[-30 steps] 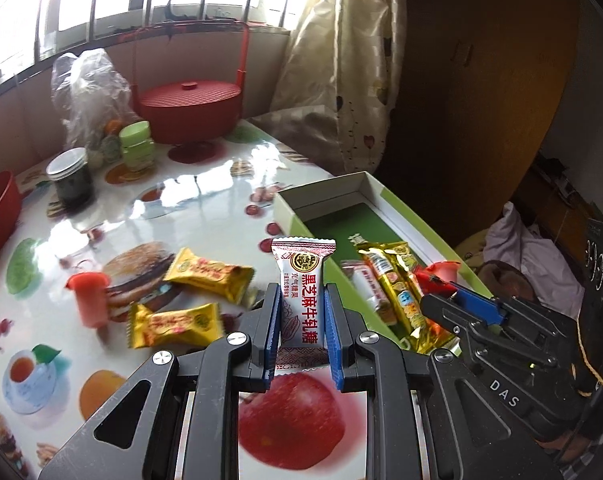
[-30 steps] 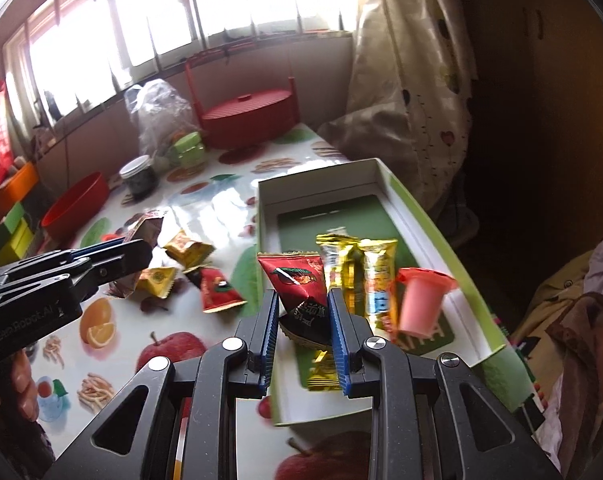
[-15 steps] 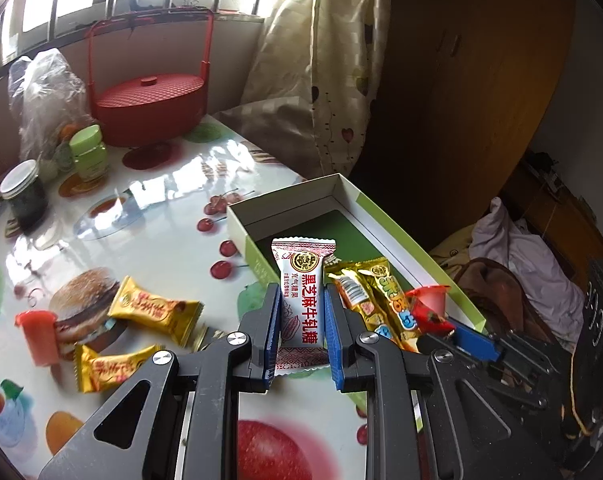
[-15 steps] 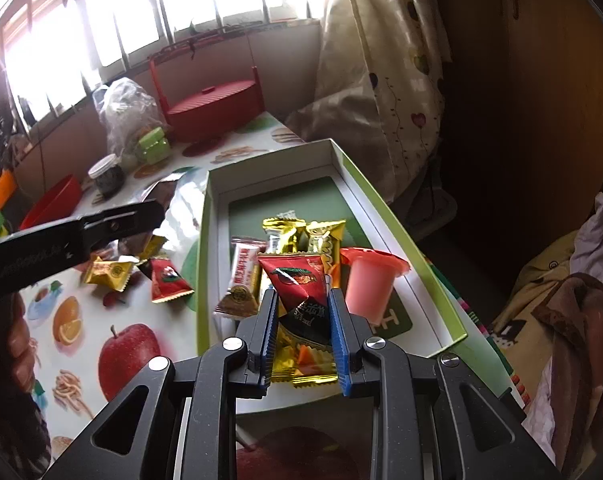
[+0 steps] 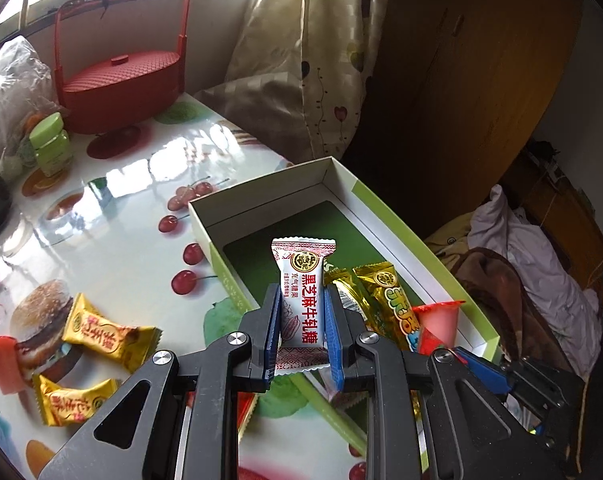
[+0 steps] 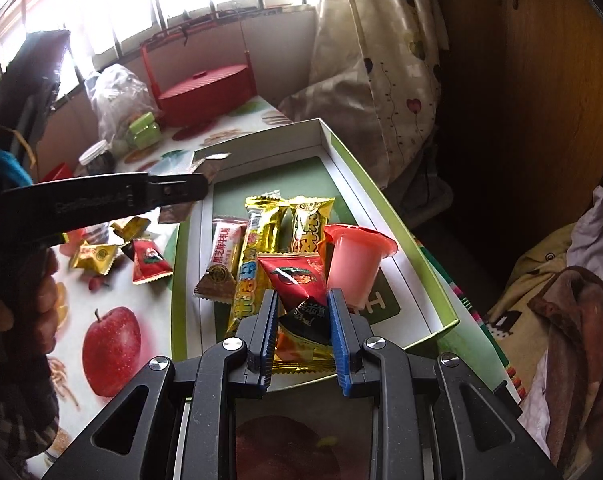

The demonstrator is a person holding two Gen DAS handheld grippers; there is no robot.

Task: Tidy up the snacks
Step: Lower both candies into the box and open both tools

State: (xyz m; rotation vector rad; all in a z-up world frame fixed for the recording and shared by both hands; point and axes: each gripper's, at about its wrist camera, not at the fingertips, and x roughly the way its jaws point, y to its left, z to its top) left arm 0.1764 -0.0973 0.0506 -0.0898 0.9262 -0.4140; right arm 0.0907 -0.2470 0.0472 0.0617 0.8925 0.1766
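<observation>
My left gripper (image 5: 301, 300) is shut on a white nougat candy (image 5: 303, 300) with red print, held upright over the near end of the green-and-white box (image 5: 389, 216). My right gripper (image 6: 303, 300) is shut on a red-and-black snack packet (image 6: 301, 284), low over the box (image 6: 349, 160). In the box lie gold packets (image 6: 309, 224), a white candy (image 6: 223, 252) and a pink jelly cup (image 6: 355, 264). The left gripper's arm (image 6: 101, 200) crosses the right wrist view at the left, a silvery wrapper at its tip.
On the fruit-print tablecloth left of the box lie gold candies (image 5: 109, 336), a red packet (image 6: 149, 266) and a red jelly cup (image 5: 1, 364). A red lidded basket (image 5: 121, 80), green jars (image 5: 53, 148) and a plastic bag stand at the back. Curtain and bedding lie to the right.
The left gripper carried the white candy rightward from over the tablecloth to over the box. The right gripper sank lower over the box with its red packet.
</observation>
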